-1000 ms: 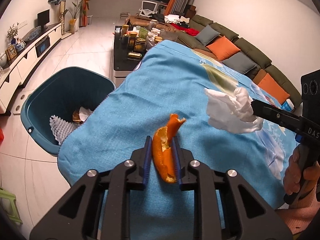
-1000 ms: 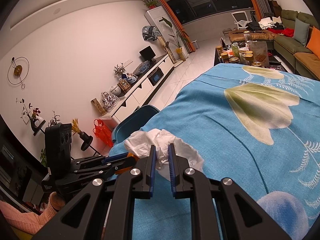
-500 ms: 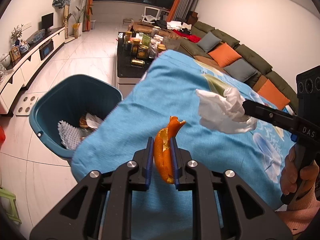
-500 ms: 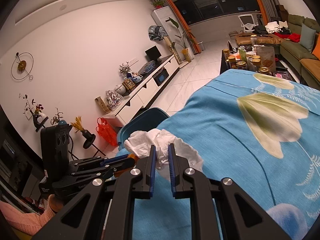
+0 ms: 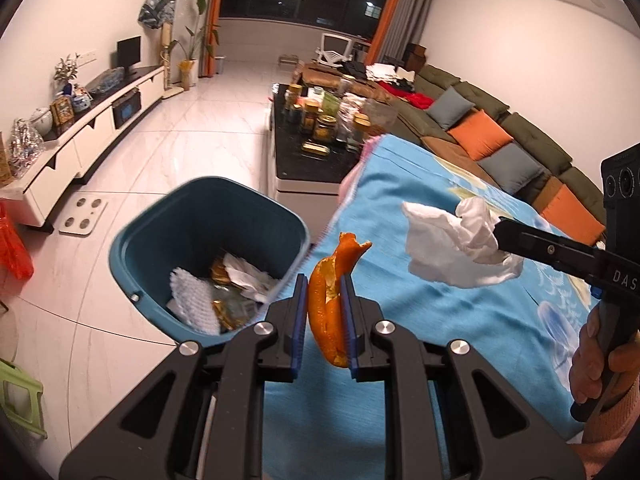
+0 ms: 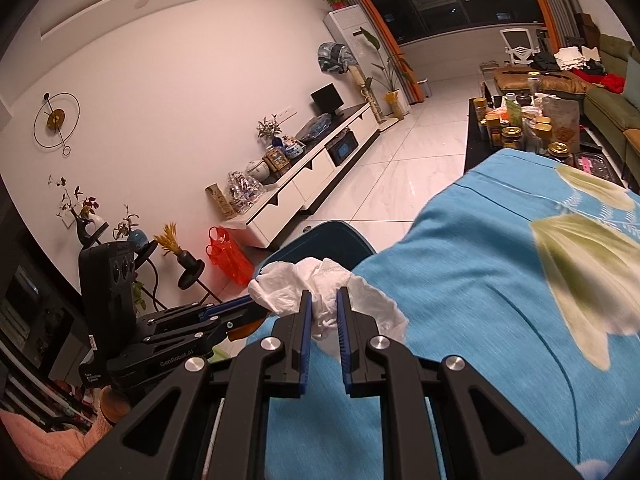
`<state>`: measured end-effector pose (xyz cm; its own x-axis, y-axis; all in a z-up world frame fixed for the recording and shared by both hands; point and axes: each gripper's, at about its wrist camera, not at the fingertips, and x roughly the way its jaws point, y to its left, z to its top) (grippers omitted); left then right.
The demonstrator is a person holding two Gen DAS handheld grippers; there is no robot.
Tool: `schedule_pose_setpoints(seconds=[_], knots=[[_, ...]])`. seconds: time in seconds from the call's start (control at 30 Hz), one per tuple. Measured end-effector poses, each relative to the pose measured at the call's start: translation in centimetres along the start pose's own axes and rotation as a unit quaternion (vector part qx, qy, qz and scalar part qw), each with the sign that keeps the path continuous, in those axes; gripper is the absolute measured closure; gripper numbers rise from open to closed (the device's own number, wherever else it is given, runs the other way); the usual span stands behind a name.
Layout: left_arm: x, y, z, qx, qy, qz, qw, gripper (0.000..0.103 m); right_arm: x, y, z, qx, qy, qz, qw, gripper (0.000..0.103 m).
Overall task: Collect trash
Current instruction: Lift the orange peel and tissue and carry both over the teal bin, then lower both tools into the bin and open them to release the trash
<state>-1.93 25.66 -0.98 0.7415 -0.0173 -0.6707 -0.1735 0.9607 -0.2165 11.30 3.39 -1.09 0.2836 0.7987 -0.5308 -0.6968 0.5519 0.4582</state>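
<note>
Left tool [image 5: 325,312] pinches my orange peel [image 5: 330,300], the teal bin [image 5: 160,224] just ahead-left. Right tool [image 6: 321,314] grips crumpled tissue [image 6: 320,284].

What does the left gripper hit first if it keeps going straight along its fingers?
Probably the edge of the blue tablecloth beside the teal bin; depth unclear. The left gripper holds an orange peel.

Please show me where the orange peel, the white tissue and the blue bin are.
orange peel [image 5: 326,300], left wrist view, middle of peel.
white tissue [image 5: 448,240], left wrist view, crumpled middle.
blue bin [image 5: 168,216], left wrist view, inner wall.
</note>
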Motion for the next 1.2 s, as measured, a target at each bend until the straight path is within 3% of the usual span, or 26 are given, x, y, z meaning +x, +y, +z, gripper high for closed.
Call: schedule_pose_setpoints(seconds=[0.73, 1.2], knots=[[1.8, 4.8, 1.9, -0.036, -0.005, 0.048, 0.9982, 0.087, 7.5, 3.6, 3.2, -0.040, 0.039, 0.012, 0.998, 0.092], [3.5, 6.4, 2.9, -0.050, -0.001, 0.066, 0.9966, 0.086, 11.3, 3.7, 3.8, -0.036, 0.064, 0.001, 0.997, 0.092]])
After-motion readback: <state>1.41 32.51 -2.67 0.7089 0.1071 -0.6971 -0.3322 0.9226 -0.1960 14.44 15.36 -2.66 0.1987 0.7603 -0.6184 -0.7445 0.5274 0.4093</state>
